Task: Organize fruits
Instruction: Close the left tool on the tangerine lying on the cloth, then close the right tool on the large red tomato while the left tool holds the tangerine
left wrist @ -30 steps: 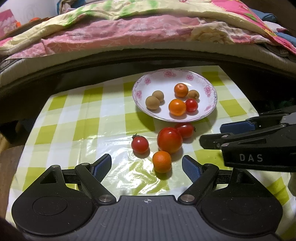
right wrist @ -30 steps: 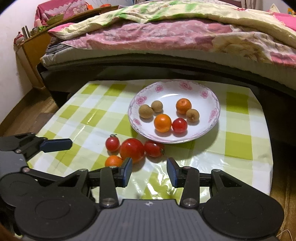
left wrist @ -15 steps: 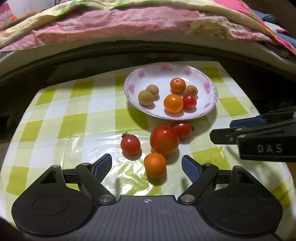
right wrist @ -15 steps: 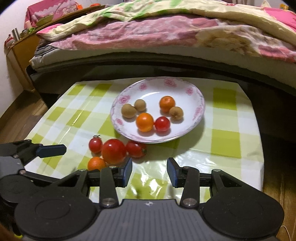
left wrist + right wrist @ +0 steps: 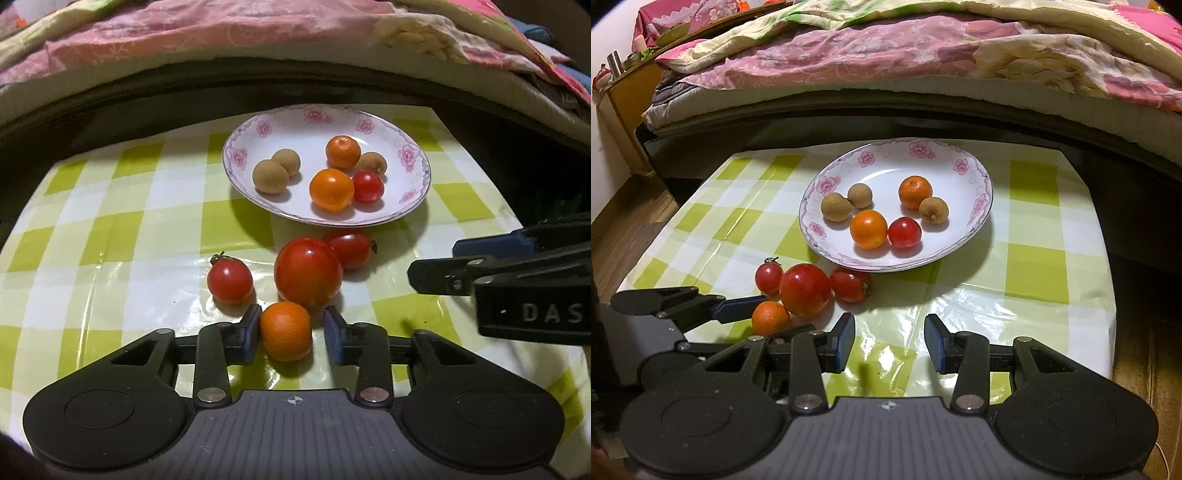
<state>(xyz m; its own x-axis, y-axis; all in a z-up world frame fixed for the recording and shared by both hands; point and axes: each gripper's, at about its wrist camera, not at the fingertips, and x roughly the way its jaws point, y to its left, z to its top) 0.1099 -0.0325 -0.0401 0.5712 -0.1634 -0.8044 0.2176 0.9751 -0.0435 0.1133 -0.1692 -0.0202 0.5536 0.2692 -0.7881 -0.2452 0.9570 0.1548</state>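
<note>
Closing in over the last second, the left tongs are now straddling the orange at the lower centre of the left view; a second ago that fruit was lying clear ahead of wide-spread pads. One pad is touching the fruit's left side, while the other is standing just off its right, so the tongs are narrowing but not yet clenched. The right tongs are hanging released over bare cloth, gripping nothing.

To finish the grasp well, the pads should be meeting the orange across its widest part, squeezing gently so the round fruit is not squirting forward. Lifting straight up before swinging toward the plate looks wise.

Right behind the orange, the big tomato is touching or nearly touching it, and any forward push is likely sending it rolling. A small tomato is sitting to the left, near the left pad, and an oblong one is lying beyond, close under the plate's rim. Inside the plate, two oranges, one red tomato and three brown fruits are already filling the middle, leaving bare space toward the rim at upper left. At the right edge of the left view, the right tongs are sitting beside the route to the plate. All this is resting on the checked bench, with a bed behind.
</note>
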